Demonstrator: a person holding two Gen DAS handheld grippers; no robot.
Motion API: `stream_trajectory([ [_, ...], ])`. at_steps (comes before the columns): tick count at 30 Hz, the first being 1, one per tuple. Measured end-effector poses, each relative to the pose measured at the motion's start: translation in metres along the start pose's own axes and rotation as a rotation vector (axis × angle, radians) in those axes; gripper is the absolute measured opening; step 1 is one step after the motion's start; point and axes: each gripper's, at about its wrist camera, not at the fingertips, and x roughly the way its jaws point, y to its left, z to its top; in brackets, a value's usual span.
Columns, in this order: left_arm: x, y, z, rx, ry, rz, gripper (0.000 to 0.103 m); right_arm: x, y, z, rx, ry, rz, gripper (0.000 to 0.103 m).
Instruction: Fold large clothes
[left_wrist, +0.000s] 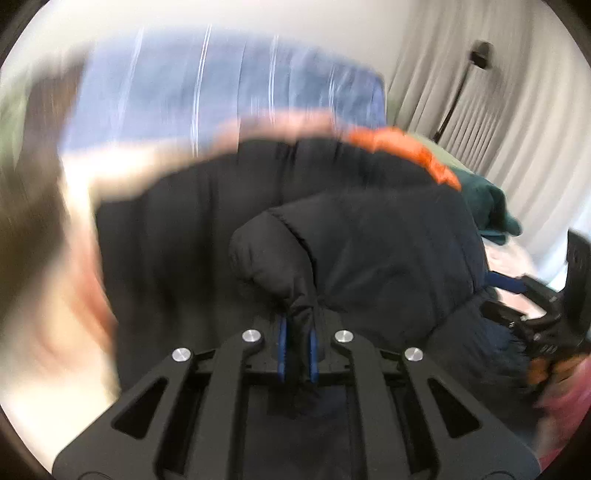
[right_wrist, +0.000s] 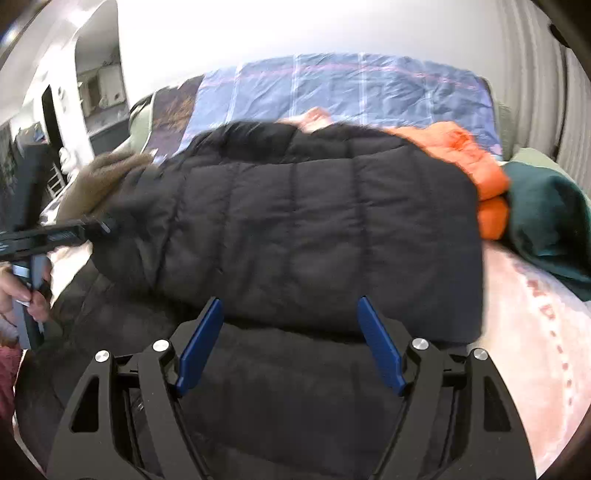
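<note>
The left gripper (left_wrist: 297, 341) has its jaws pinching a bunched fold of the black puffer jacket (left_wrist: 369, 236), which rises toward twelve o'clock in the blurred left wrist view. The right gripper (right_wrist: 291, 345) hangs over the same jacket (right_wrist: 295, 229) with jaws spread wide, gripping nothing. The jacket lies folded on the bed, over a pink blanket (right_wrist: 528, 332). At two o'clock of it sit an orange garment (right_wrist: 465, 158) and, beyond that, a dark green garment (right_wrist: 546, 214). A blue plaid cover (right_wrist: 351, 85) lies at twelve o'clock.
</note>
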Motion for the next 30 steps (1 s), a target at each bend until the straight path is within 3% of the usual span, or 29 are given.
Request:
stream_trajectory([
  [1, -0.014, -0.004, 0.013, 0.048, -0.064, 0.061, 0.008, 0.000, -0.003, 0.004, 0.007, -0.013, -0.014, 0.075],
  [3, -0.029, 0.008, 0.031, 0.038, -0.114, 0.125, 0.008, -0.005, -0.011, 0.011, 0.020, -0.038, -0.044, 0.075],
  [5, -0.028, 0.026, 0.034, 0.027, -0.097, 0.191, 0.009, -0.001, -0.016, 0.014, 0.023, -0.048, -0.077, 0.075],
  [7, -0.013, 0.043, 0.023, 0.030, -0.026, 0.245, 0.012, 0.006, -0.018, 0.012, 0.011, -0.042, -0.119, 0.075],
  [9, 0.009, 0.058, 0.003, -0.017, 0.064, 0.242, 0.022, 0.030, -0.019, 0.008, -0.023, -0.002, -0.213, 0.075],
  [10, 0.015, 0.063, -0.005, -0.031, 0.092, 0.252, 0.032, 0.046, -0.024, 0.003, -0.020, 0.048, -0.254, 0.075],
  [11, 0.022, 0.067, -0.013, -0.042, 0.117, 0.276, 0.049, 0.055, -0.027, 0.002, -0.005, 0.081, -0.254, 0.075],
  [13, 0.028, 0.069, -0.027, -0.046, 0.127, 0.324, 0.064, 0.060, -0.034, -0.002, 0.036, 0.103, -0.237, 0.075],
  [18, 0.001, 0.057, -0.016, -0.043, 0.052, 0.379, 0.064, 0.031, -0.035, 0.010, 0.044, 0.019, -0.205, 0.075],
  [19, -0.011, 0.048, -0.009, -0.039, 0.013, 0.375, 0.065, 0.028, -0.035, 0.013, 0.039, 0.001, -0.207, 0.075],
  [22, -0.030, 0.017, 0.004, -0.023, -0.083, 0.233, 0.078, 0.030, -0.029, 0.020, 0.042, -0.013, -0.171, 0.075],
  [23, -0.028, 0.009, 0.005, -0.007, -0.084, 0.185, 0.087, 0.039, -0.026, 0.020, 0.040, 0.008, -0.156, 0.075],
  [25, -0.010, -0.013, 0.000, 0.065, -0.030, 0.069, 0.091, 0.065, -0.019, 0.011, 0.014, 0.089, -0.156, 0.075],
  [26, 0.013, -0.024, -0.008, 0.128, 0.051, 0.090, 0.091, 0.077, -0.018, 0.007, -0.001, 0.108, -0.179, 0.076],
  [28, 0.050, -0.027, -0.025, 0.190, 0.161, 0.213, 0.092, 0.092, -0.019, -0.002, -0.011, 0.127, -0.206, 0.079],
  [30, 0.074, -0.012, -0.040, 0.165, 0.193, 0.228, 0.094, 0.093, -0.020, -0.001, -0.008, 0.126, -0.202, 0.081],
])
